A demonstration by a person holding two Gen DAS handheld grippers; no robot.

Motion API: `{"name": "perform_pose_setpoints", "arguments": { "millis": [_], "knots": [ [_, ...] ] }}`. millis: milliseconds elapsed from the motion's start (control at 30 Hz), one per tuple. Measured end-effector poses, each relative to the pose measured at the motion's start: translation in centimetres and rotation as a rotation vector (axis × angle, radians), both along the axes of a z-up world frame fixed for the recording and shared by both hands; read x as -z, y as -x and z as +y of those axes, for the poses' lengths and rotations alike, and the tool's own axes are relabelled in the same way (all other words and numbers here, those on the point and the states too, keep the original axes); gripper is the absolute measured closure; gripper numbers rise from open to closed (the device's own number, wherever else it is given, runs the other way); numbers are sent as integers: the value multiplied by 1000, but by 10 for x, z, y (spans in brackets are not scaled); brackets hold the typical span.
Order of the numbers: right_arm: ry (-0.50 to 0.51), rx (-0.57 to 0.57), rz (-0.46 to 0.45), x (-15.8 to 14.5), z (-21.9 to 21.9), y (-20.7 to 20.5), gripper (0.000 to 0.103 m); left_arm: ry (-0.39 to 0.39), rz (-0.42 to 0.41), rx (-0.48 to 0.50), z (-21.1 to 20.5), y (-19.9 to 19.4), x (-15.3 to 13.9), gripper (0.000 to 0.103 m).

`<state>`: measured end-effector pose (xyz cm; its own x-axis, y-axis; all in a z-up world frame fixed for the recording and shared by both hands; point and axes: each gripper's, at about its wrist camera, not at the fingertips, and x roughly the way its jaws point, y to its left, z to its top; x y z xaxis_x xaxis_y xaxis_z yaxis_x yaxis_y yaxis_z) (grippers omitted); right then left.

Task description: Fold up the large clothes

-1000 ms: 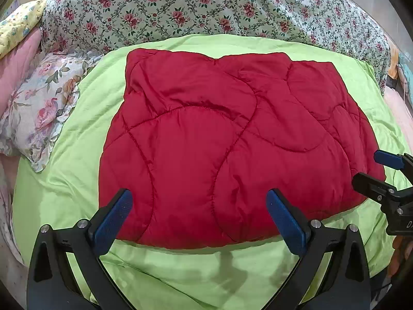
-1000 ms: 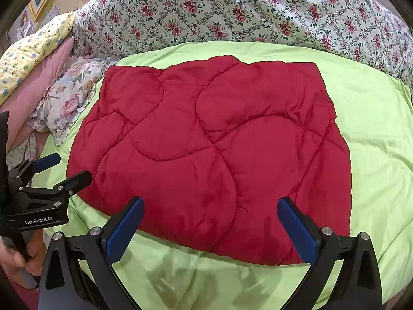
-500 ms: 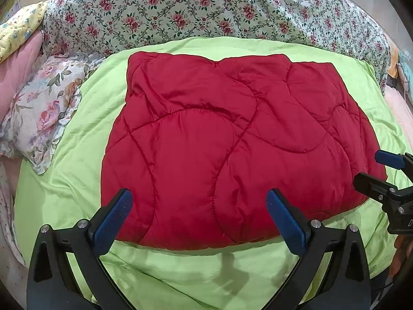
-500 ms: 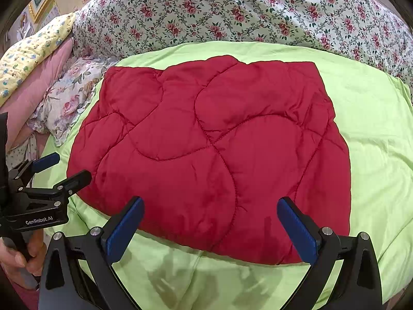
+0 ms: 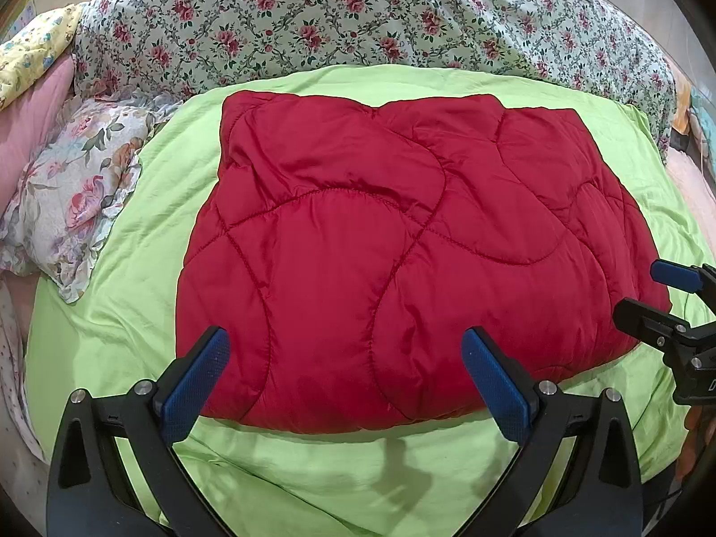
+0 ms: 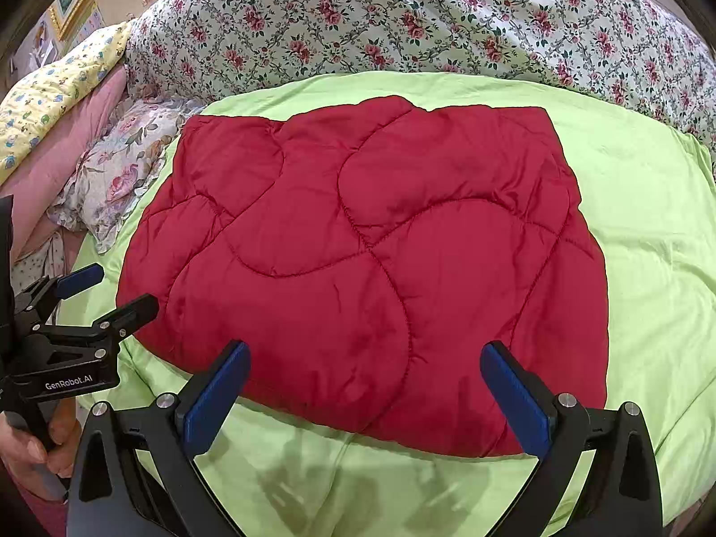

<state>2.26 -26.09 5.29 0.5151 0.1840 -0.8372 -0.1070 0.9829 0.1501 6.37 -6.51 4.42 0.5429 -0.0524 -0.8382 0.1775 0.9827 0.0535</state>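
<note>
A red quilted padded garment (image 5: 402, 246) lies folded into a broad rectangle on a lime-green sheet (image 5: 313, 470); it also shows in the right wrist view (image 6: 371, 268). My left gripper (image 5: 344, 349) is open and empty, hovering over the garment's near edge toward its left side. My right gripper (image 6: 364, 358) is open and empty over the near edge toward the right side. Each gripper shows at the side of the other's view: the right one (image 5: 644, 291) and the left one (image 6: 109, 291).
A floral duvet (image 5: 358, 13) is heaped behind the garment. A flowered pillow (image 5: 71, 188) and pink and yellow bedding (image 6: 58, 85) lie at the left. The green sheet (image 6: 649, 246) extends to the right of the garment.
Both views have drawn back slightly; the garment sits a little lower in the left view. Both grippers stay open. The garment has not moved.
</note>
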Motion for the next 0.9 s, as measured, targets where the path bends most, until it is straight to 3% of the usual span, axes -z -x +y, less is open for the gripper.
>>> {"name": "perform_pose_setpoints", "arguments": {
  "millis": [900],
  "knots": [
    [-10, 22, -3, 1, -7, 4, 0, 13, 2, -6, 2, 0, 0, 0]
  ]
}}
